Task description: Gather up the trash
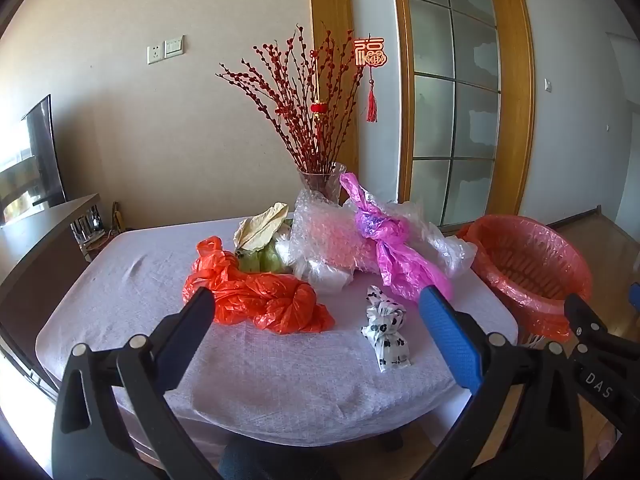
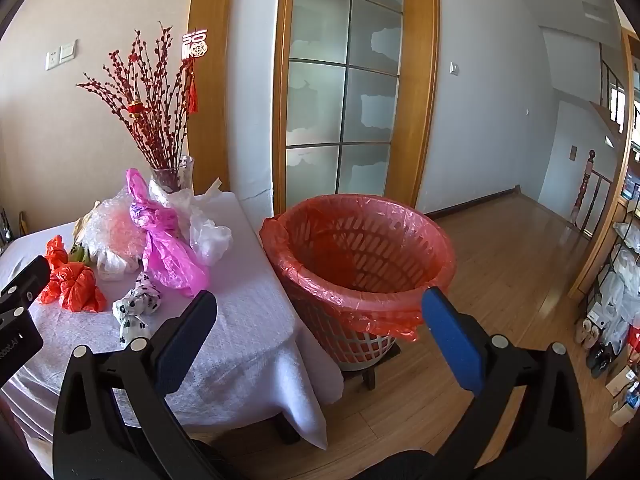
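Trash lies on a table with a pale cloth [image 1: 260, 376]: a knotted orange bag [image 1: 260, 300], a small white bag with black prints [image 1: 386, 330], a knotted pink bag [image 1: 394, 252], bubble wrap [image 1: 324, 236] and a yellow-green bundle [image 1: 262, 236]. A white basket lined with an orange bag [image 2: 360, 264] stands right of the table. My left gripper [image 1: 316, 320] is open and empty, above the near part of the table. My right gripper [image 2: 320, 316] is open and empty, just before the basket's near rim. The orange bag [image 2: 74, 282], printed bag [image 2: 136, 308] and pink bag [image 2: 168, 248] also show in the right wrist view.
A glass vase of red branches [image 1: 320, 184] stands at the back of the table. A dark cabinet with a TV [image 1: 44, 152] is to the left. A glass door [image 2: 340, 92] is behind the basket. Wooden floor [image 2: 500, 264] and shelves [image 2: 620, 280] lie to the right.
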A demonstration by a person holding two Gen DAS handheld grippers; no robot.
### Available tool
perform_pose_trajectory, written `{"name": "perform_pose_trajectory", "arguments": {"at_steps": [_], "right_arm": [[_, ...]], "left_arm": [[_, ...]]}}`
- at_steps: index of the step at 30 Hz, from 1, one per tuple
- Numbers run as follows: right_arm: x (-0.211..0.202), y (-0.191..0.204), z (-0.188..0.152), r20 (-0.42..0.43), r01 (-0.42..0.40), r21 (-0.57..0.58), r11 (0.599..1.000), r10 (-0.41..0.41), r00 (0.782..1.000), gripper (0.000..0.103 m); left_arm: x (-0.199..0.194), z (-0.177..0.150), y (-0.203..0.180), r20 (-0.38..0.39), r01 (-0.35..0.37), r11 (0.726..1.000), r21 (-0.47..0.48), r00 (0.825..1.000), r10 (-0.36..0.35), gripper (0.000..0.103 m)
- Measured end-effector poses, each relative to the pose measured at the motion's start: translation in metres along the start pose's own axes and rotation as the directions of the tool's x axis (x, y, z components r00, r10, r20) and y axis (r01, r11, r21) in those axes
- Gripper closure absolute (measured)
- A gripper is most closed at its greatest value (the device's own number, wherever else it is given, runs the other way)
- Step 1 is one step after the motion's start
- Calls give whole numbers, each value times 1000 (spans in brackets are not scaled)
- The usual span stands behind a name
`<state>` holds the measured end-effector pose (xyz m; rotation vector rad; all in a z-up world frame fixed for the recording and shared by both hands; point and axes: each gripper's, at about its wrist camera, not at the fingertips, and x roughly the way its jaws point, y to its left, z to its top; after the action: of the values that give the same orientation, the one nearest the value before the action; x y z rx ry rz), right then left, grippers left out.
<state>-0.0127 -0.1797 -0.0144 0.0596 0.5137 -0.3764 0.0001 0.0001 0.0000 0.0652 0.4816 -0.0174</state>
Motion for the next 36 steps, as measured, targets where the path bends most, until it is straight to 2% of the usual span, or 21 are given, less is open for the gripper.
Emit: {"name": "perform_pose_trajectory", "arguments": {"at_steps": [36], "right_arm": [[2, -2, 0, 1, 2, 3, 1000, -2, 1000, 2]], "left_arm": [[7, -10, 0, -18, 4, 1000, -9, 1000, -4, 4]]}}
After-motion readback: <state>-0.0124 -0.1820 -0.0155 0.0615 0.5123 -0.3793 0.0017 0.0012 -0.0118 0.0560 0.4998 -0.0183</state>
